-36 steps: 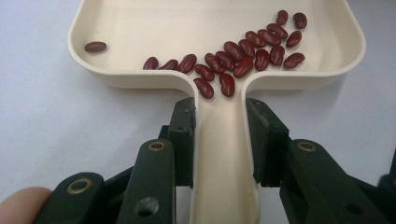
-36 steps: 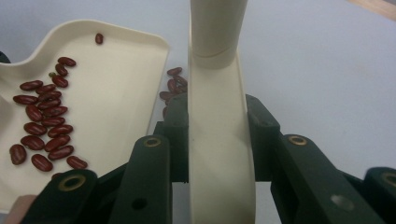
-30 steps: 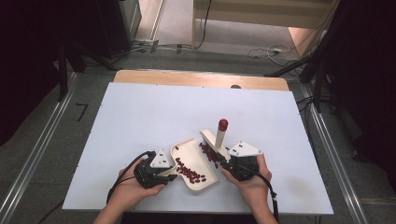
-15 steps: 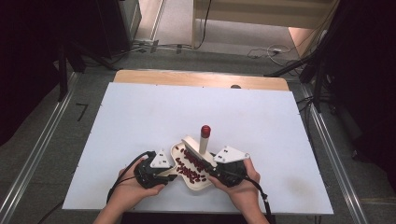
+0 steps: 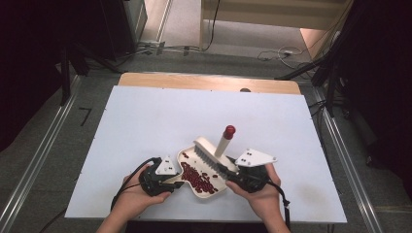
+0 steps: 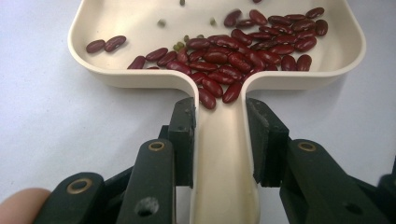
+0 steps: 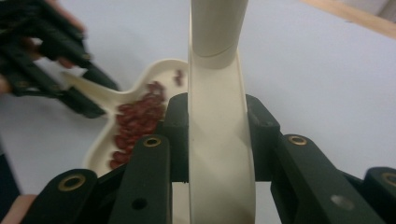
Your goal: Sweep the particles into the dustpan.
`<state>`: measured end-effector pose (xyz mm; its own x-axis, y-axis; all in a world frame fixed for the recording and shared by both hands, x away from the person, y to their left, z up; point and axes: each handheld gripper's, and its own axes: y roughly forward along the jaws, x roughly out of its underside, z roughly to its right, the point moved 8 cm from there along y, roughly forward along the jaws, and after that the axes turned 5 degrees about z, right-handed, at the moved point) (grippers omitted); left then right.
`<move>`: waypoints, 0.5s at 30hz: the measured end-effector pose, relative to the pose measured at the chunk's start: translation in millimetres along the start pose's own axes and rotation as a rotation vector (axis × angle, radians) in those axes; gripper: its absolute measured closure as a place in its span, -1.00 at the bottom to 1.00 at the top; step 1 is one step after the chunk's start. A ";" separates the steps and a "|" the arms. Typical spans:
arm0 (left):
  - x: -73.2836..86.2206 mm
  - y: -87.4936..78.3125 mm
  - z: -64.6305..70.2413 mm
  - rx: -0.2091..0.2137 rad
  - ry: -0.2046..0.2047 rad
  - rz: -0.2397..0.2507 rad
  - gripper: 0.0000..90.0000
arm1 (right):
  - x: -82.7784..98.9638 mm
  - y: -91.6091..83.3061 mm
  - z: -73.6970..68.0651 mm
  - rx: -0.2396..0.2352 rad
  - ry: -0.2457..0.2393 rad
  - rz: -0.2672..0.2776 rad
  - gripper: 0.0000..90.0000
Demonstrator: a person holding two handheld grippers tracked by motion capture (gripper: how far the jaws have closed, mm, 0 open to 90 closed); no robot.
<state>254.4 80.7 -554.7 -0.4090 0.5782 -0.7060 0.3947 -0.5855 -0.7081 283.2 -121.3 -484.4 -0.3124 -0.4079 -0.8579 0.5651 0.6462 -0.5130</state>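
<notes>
A cream dustpan (image 5: 183, 155) lies near the table's front edge, holding a heap of red kidney beans (image 5: 198, 178) and a few small green ones (image 6: 179, 45). My left gripper (image 5: 180, 181) is shut on the pan's handle (image 6: 222, 163), pads pressed to both sides. My right gripper (image 5: 226, 168) is shut on the cream body of a hand brush (image 7: 218, 140). The brush's bristle head (image 5: 206, 155) hangs over the pan's far side, and its red-tipped handle (image 5: 228, 131) points up and away. In the right gripper view the pan (image 7: 100, 149) and the left gripper (image 7: 88, 88) sit at the left.
The white tabletop (image 5: 145, 116) spreads wide behind and beside the pan. A wooden strip (image 5: 209, 82) runs along its far edge. Metal rails (image 5: 350, 165) flank the table, and cables lie on the floor beyond.
My right gripper has carried the brush leftward and slightly up, from beside the pan's right edge to over the pan. The left gripper and pan stayed still.
</notes>
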 end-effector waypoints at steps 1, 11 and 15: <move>0.2 -0.2 0.3 0.002 0.000 0.002 0.48 | 1.7 -2.7 7.0 0.023 0.013 0.000 0.46; 4.2 -3.9 4.1 0.014 0.011 -0.009 0.48 | 30.2 -11.1 49.1 0.171 0.097 -0.059 0.46; 3.5 -2.7 4.5 0.018 0.001 -0.007 0.48 | 33.5 -2.7 47.7 0.200 0.058 -0.097 0.46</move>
<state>248.1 81.7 -555.2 -0.4107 0.5828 -0.7012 0.3774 -0.5914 -0.7126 307.6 -167.5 -510.4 -0.4125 -0.4207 -0.8080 0.6688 0.4624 -0.5821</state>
